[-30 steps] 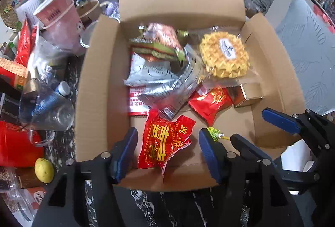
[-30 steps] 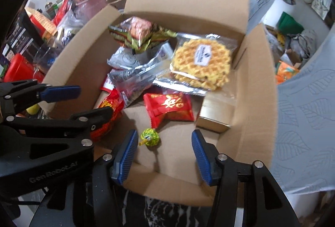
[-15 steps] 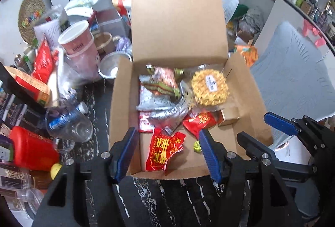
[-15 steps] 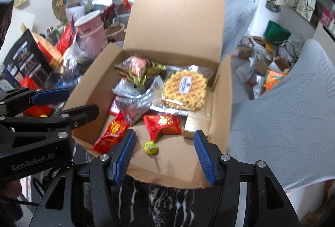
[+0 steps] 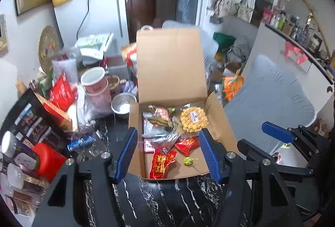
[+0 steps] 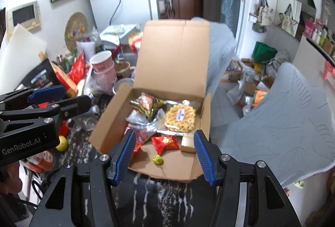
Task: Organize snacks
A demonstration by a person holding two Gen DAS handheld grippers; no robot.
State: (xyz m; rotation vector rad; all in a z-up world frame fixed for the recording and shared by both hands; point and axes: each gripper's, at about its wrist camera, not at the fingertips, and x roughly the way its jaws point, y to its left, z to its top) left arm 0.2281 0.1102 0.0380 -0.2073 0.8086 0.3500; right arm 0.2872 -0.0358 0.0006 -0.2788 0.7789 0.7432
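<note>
Holding both claws spread and empty above the near edge of the table, we have the left gripper point(image 5: 167, 153) and the right gripper point(image 6: 164, 152) side by side, their blue-padded fingers framing the open brown cardboard box point(image 6: 104, 132). Nothing sits between either pair of jaws.

The snacks lie inside that box: a round yellow waffle in clear wrap point(image 6: 180, 118) at the back right, crinkled silver foil packets point(image 6: 144, 124) in the middle, a red foil packet with gold characters point(image 5: 161, 164) at the front left, a smaller red sachet point(image 6: 165, 142) beside it, and a small green-wrapped candy point(image 6: 158, 159) alone on the bare front floor.

We judge the loading largely done; what remains is probably tidying or closing the upright lid flap point(image 6: 173, 55). For that we would come in from above and keep the pads off the crinkly wraps.

Open room is mostly over the box and toward the grey patterned chair back point(image 6: 282, 122) on the right. The left is crowded: stacked pink paper cups point(image 5: 95, 84), a steel bowl point(image 5: 123, 104) just beside the box wall, a red plastic container point(image 5: 49, 161).
</note>
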